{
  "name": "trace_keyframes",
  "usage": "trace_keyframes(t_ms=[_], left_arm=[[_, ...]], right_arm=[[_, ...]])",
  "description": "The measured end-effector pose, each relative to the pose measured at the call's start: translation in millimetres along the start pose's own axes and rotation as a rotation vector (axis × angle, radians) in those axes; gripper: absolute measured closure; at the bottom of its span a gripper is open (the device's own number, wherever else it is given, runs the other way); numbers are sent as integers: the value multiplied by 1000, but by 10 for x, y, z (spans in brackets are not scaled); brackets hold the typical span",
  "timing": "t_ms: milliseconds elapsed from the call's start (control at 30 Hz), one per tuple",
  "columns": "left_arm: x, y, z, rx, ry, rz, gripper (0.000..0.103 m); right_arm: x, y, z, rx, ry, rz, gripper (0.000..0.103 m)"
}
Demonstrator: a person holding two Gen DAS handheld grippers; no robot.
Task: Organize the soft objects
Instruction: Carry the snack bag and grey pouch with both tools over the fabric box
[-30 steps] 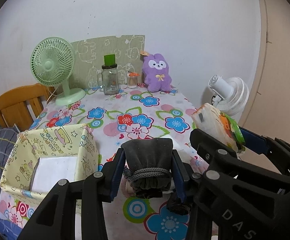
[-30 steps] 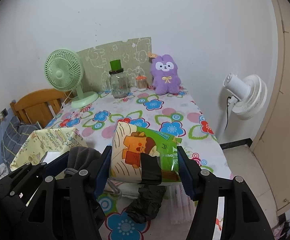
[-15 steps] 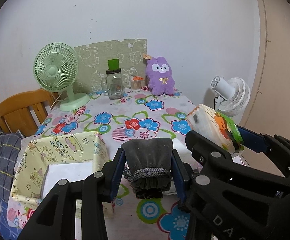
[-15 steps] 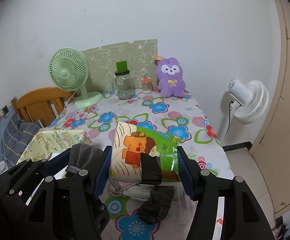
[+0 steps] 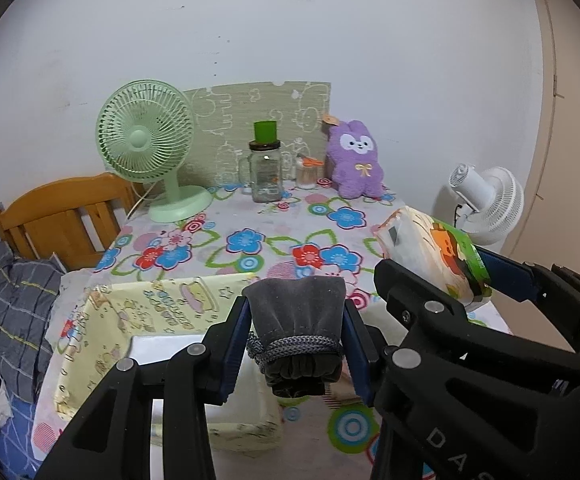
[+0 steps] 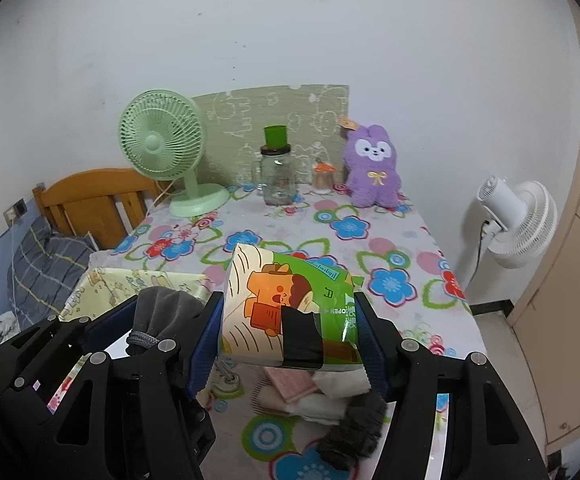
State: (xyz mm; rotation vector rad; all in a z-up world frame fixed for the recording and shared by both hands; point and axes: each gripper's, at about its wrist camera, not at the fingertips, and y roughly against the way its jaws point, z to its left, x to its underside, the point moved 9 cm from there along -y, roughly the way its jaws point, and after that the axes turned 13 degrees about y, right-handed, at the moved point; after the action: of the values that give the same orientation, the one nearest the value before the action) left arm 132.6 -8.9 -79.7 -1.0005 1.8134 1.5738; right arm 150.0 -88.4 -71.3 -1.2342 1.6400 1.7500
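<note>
A: While the left gripper (image 5: 296, 336) is clenched on it, how does the grey pouch (image 5: 296, 320) look?

B: Soft and velvety, dark grey, gathered near its lower end by a grey braided cord wound round it, the fabric bunching below the cord. The blue pads press on both its sides. It hangs in the air over the near right corner of the yellow fabric box (image 5: 102, 360).

A: And the other soft thing?

B: The tissue pack (image 6: 290, 312) is squeezed between the blue pads of the right gripper (image 6: 290, 332), just to the right of the pouch. Its wrapper is cream on the left and green on the right, with an orange cartoon figure, and a strip of black tape crosses its lower front. It is held above the bench (image 6: 402, 240), over a small heap of pink and white cloths (image 6: 310, 394) and a dark fuzzy piece (image 6: 356, 428) that lie on the flowered cover.

A: What of the box?

B: Pale yellow, printed with cartoon drawings, a white floor inside. It sits at the near left corner of the bench.

A: Farther off from the pouch?

B: At the far edge, against the wall, a green fan (image 5: 146, 144), a glass jar (image 5: 266, 176) with a green cup on its lid, a small container (image 5: 307, 174) beside it, and a purple plush rabbit (image 5: 356, 160). A white fan (image 6: 518, 220) stands right of the bench; a wooden bed frame (image 5: 62, 216) is to its left.
</note>
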Motion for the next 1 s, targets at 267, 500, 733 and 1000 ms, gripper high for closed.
trace_keyframes(t_ms=[267,500,733,1000], left_arm=[[-92,-59,304,-26,11,2,57],[-136,-122,580,-48,29,15,57],[-115,-204,847,-76,38,43,57],[-49,-307,1154,-116,54,74,57]], right_arm=[[-149,-150,276,-33,23,1,38],[-249,-293,519,-65,49,6,38],[-287,-477,812,-125,76,27,38],[-293,-681,1115,-161,108,50,38]])
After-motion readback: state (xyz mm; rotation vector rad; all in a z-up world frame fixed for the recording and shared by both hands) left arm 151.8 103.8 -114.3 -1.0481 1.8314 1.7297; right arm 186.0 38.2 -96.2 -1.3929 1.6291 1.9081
